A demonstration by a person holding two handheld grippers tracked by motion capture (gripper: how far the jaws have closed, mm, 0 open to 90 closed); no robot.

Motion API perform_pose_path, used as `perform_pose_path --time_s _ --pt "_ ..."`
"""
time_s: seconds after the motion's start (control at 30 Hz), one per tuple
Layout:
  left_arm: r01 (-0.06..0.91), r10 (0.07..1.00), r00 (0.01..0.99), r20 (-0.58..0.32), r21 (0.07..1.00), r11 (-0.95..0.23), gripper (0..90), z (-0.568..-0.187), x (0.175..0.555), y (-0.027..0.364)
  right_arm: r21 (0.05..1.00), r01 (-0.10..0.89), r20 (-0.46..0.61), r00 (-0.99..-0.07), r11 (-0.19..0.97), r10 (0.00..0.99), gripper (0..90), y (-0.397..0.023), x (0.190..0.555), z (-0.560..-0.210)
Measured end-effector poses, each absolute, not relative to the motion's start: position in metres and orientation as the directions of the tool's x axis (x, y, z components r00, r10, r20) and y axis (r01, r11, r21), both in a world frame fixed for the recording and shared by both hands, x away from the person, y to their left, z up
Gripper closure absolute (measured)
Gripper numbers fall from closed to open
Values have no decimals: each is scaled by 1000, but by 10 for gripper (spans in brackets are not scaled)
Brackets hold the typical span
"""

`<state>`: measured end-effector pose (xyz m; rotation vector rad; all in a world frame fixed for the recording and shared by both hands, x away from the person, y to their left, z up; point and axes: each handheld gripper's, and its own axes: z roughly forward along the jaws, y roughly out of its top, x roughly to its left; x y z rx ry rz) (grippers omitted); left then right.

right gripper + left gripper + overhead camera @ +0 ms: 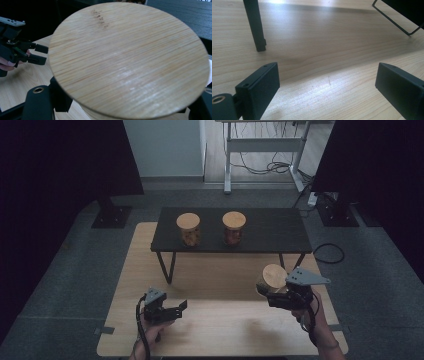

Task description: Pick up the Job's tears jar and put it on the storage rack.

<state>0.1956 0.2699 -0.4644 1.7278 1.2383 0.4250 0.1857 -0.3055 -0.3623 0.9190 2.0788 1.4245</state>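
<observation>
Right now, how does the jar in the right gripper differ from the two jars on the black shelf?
The held jar sits between the jaws of the right gripper, above the wooden table; the left shelf jar and the right shelf jar stand free on the black shelf. The held jar is tilted; the shelf jars stand upright. All three have round wooden lids.

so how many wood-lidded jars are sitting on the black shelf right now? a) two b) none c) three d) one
a: in the high view two jars stand side by side on the black shelf, the left jar and the right jar, while a third jar is off it, between the jaws of the right gripper.
</observation>
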Motion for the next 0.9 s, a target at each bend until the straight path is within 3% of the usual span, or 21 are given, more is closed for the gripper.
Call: perform_pose_path --time_s 0.9 --pt "548 873 433 -224 834 -58 50 -464 195 268 935 250 -19 -671 250 741 248 -311 192 -345"
